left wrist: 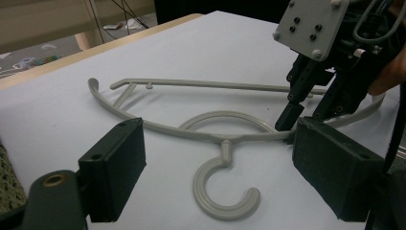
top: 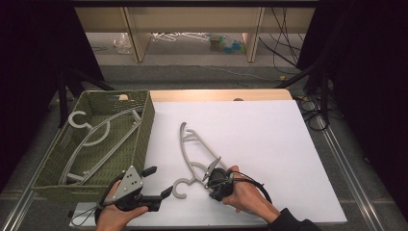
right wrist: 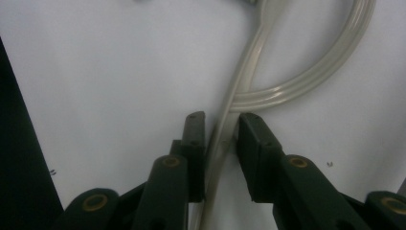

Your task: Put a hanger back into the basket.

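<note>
White sheet on table, woven basket at left. Grey hanger lies flat mid-sheet. Right gripper jaws nearly together, pinching hanger arm. Left gripper jaws spread, empty, near hook. Step: grasping. Next, judged: lift, carry to basket, keeping hook clear of rim.

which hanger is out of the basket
The grey hanger lying on the white table, beside the right gripper; the other hangers lie inside the green basket.
</note>
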`<state>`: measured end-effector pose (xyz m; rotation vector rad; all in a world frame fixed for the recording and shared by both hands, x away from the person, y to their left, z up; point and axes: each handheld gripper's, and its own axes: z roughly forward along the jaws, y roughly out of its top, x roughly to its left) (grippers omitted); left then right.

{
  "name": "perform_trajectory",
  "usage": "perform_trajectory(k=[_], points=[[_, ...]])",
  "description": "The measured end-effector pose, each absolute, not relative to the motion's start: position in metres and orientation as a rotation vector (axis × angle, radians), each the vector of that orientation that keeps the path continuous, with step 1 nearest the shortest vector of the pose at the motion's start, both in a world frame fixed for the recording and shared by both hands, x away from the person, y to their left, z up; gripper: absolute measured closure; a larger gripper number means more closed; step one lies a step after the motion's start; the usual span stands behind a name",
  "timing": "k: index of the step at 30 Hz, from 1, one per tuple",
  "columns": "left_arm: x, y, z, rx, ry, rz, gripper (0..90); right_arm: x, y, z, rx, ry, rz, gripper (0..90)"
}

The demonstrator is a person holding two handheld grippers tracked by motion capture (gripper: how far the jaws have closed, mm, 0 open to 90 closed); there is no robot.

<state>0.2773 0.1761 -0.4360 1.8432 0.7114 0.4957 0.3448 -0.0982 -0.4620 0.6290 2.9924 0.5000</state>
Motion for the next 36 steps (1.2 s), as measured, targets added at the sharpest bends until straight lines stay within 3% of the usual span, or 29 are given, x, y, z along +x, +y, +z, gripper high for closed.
perform_trajectory(k=[36], points=[[0.2778,0.1759,-0.4369,1.875,0.688,0.514,19.7,0.3421,-0.0980,-0.4607,0.422,3.007,0.486,81.9]])
